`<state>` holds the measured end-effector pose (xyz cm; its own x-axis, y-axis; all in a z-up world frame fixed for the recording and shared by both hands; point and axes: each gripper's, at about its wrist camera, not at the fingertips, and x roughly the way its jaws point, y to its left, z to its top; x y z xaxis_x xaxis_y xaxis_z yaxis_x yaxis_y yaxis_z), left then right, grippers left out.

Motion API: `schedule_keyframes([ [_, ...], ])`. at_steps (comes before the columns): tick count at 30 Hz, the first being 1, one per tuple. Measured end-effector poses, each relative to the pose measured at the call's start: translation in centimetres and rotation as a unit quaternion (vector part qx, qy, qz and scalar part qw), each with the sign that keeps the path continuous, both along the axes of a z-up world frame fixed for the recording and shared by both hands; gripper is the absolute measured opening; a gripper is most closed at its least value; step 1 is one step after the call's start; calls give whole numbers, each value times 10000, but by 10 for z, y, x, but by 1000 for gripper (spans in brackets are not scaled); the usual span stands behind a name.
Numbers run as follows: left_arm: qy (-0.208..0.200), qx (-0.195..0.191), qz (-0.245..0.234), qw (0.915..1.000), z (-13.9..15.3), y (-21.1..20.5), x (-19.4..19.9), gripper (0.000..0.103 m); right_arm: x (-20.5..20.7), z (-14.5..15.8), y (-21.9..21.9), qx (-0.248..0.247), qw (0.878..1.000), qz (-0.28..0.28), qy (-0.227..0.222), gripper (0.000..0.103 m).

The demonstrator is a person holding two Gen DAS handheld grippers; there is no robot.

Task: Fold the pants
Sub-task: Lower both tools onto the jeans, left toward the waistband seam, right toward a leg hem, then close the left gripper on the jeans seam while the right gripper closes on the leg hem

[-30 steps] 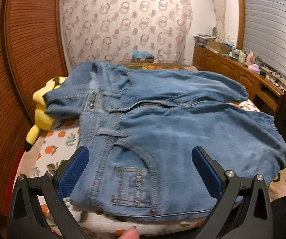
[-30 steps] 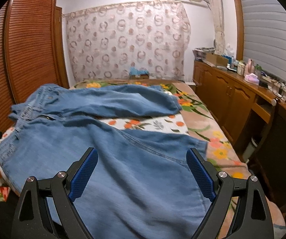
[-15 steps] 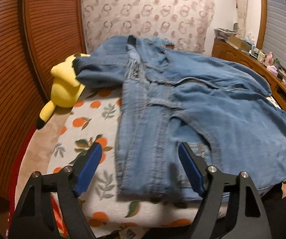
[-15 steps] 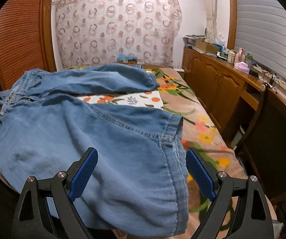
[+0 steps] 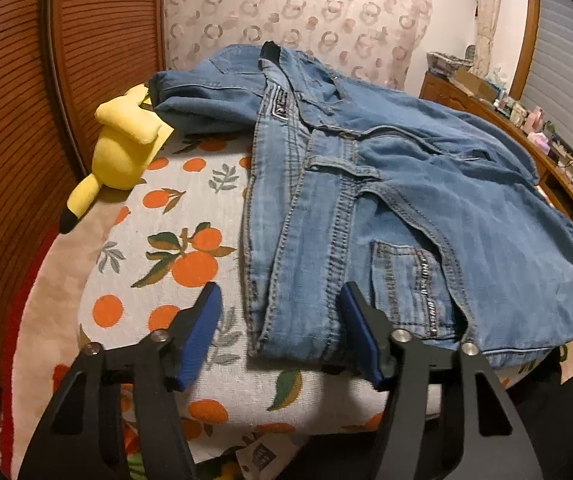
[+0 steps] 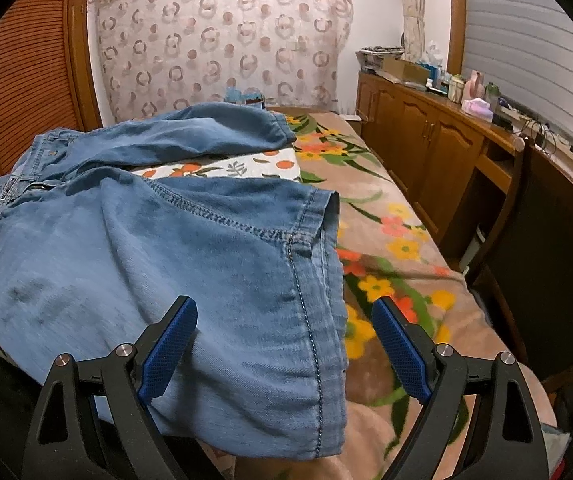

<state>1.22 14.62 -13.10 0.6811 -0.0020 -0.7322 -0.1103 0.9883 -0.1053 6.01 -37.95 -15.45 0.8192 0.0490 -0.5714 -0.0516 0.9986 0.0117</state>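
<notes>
Light-blue jeans (image 5: 426, 208) lie spread on the bed, waist to the left and legs to the right. In the left wrist view the near corner of the waistband (image 5: 286, 320) sits between the blue pads of my left gripper (image 5: 281, 294). Its jaws are closing; the right pad touches the denim while the left pad still stands off it over the sheet. In the right wrist view my right gripper (image 6: 284, 308) hovers open over the hem end of the near leg (image 6: 310, 300), with the cloth below the pads. The far leg (image 6: 190, 132) lies behind it.
A yellow plush toy (image 5: 122, 152) lies at the bed's left side against the wooden louvred doors (image 5: 14, 120). An orange-print sheet (image 5: 174, 240) and a floral blanket (image 6: 398, 264) cover the bed. A wooden sideboard (image 6: 438, 140) with clutter runs along the right.
My left gripper moved left and down to the near waistband corner and its jaws narrowed around it. The right view shifted right, bringing the near leg's hem under the open right gripper.
</notes>
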Motion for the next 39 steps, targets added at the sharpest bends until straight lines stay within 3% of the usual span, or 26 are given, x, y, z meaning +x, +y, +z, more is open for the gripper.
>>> schedule_keyframes([
  [3, -59, -47, 48, 10000, 0, -1, -2, 57, 4, 0, -5, 15, 10000, -19, 22, 90],
  [12, -112, -191, -9, 9998, 2, -3, -4, 38, 17, -5, -17, 196, 9997, 44, 164, 85],
  [16, -184, -174, -111, 9996, 10, -7, -6, 22, 19, -5, -20, 205, 9996, 97, 165, 82],
  [19, -287, -210, -228, 9991, 19, -13, -8, 16, 20, -6, -20, 187, 9995, 143, 206, 70],
  [21, -435, -252, -250, 9984, 28, -17, -10, 15, 22, -7, -20, 117, 9995, 118, 269, 56],
  [25, -724, -168, -363, 9966, 49, -27, -12, 15, 24, -6, -23, 121, 9994, 105, 312, 44],
  [32, -1107, -27, -488, 9926, 79, -35, -4, 15, 22, -2, -22, 4, 9994, 178, 296, 7],
  [39, -1498, 9, -553, 9872, 108, -40, 11, 15, 15, 33, -21, 57, 9993, 284, -256, 6],
])
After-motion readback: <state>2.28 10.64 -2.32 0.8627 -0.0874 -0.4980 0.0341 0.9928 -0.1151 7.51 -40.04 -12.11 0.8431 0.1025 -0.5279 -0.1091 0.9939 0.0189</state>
